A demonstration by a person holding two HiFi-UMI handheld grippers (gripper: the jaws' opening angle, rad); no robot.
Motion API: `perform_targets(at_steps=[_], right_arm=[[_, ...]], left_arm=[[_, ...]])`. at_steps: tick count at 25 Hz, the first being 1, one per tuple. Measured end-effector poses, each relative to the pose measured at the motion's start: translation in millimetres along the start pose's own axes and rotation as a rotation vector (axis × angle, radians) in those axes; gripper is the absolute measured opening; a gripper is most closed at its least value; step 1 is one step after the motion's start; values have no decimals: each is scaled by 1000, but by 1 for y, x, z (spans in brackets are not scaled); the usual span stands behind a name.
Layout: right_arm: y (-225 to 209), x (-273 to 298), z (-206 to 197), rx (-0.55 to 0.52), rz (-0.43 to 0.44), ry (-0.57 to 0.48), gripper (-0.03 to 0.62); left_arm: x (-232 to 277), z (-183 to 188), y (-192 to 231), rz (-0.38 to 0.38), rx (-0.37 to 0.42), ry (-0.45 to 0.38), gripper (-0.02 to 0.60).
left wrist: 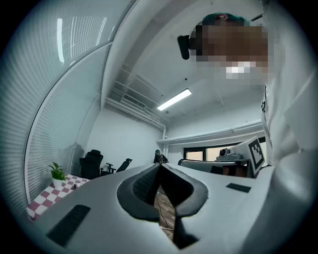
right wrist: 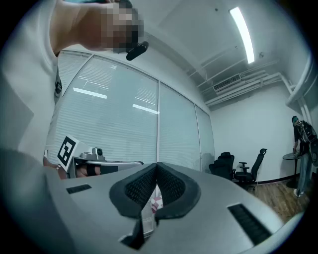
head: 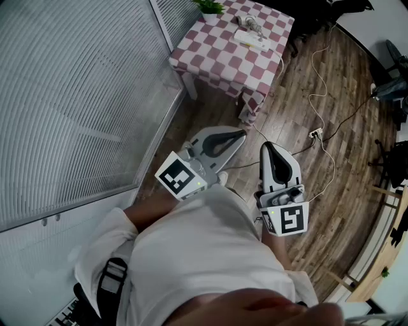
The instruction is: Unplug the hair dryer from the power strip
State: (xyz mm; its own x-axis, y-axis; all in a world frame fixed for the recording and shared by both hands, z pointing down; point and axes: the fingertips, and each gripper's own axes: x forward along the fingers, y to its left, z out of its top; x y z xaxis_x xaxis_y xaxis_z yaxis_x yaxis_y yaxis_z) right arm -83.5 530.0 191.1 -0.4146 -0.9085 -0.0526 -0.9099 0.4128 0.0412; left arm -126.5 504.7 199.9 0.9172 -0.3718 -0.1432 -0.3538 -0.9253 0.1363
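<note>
Nearest is the person's white shirt (head: 210, 248), with the 2 grippers held out just in front of it, side by side and apart, above the wooden floor (head: 344, 184).

The left gripper (head: 243, 134) has its jaws together; in the left gripper view (left wrist: 159, 167) the dark pads meet at the tip with nothing between them. The right gripper (head: 268, 146) is likewise closed and empty, its pads touching at the tip in the right gripper view (right wrist: 157, 165). Each carries its marker cube close to the body.

Beyond the grippers, a white cable (head: 317, 89) and a thin black cable (head: 347, 118) trail across the floor, and a small white plug block (head: 315, 133) lies to the right of the right gripper.

Along the left runs a glass wall with blinds (head: 76, 95).

Farther off stands a table with a red and white checked cloth (head: 213, 48), well apart from both grippers. On it lies the white power strip (head: 253, 40), and just beyond, touching or nearly so, a pale grey shape that seems to be the hair dryer (head: 250, 24), too small to make out clearly. Whether its plug sits in the strip cannot be told. A potted plant (head: 209, 9) stands at the table's far left corner.
</note>
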Motion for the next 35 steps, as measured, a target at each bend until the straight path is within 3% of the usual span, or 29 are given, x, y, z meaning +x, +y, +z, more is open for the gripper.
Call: perform_targets(at_steps=[35], right_arm=[[-35, -13, 1, 36, 12, -21, 32]], left_arm=[[34, -9, -12, 15, -23, 3, 31]])
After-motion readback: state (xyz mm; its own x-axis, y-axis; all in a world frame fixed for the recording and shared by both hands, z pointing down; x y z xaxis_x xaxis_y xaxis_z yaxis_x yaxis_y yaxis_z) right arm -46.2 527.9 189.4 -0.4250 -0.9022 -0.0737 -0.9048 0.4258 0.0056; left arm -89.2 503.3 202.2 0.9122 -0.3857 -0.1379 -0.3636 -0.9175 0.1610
